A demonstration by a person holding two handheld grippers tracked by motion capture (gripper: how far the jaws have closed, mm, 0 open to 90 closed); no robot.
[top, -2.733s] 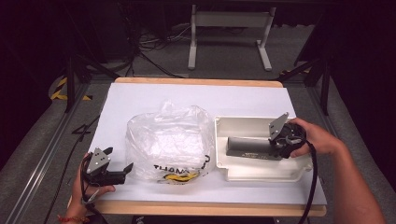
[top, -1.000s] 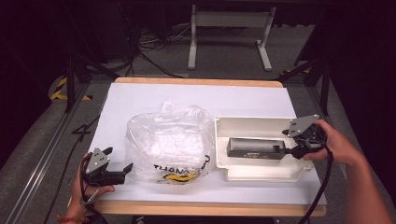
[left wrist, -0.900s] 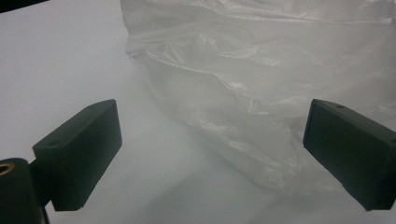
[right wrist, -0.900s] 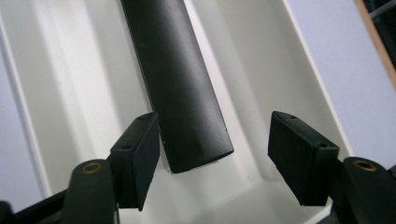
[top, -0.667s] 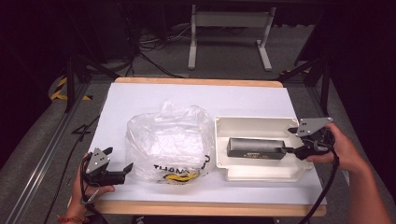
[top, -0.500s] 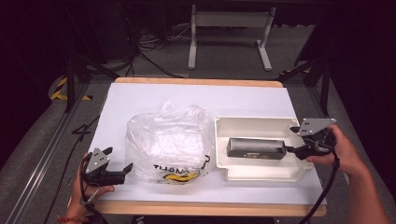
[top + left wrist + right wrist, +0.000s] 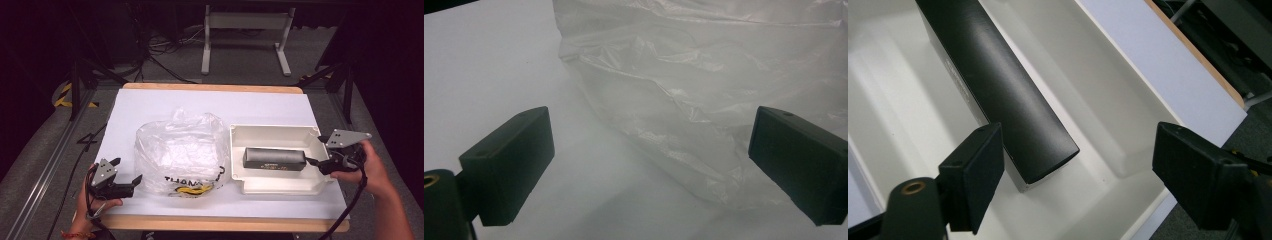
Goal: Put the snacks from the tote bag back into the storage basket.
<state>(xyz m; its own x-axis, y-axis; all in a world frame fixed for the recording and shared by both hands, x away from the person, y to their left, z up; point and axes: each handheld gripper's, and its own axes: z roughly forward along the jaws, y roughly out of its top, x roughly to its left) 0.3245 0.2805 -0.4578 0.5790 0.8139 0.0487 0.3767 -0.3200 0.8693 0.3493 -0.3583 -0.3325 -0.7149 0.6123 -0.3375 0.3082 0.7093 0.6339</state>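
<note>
The right tongs (image 7: 1073, 175) have just been opening, spread off the near end of the black box (image 7: 274, 159), which lies flat in the white tray (image 7: 272, 134) on the worktop (image 7: 165, 102). It looks stiff, matte, long; best gripped across its narrow sides. The left tongs (image 7: 131, 181) sit spread beside the clear bag (image 7: 180, 150).

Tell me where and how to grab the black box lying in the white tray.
Grip the black box by its right end, coming in from the tray's right side, where the open right gripper already sits. It lies flat and lengthwise, narrow enough to pinch across its long sides, and that end looks unobstructed.
</note>
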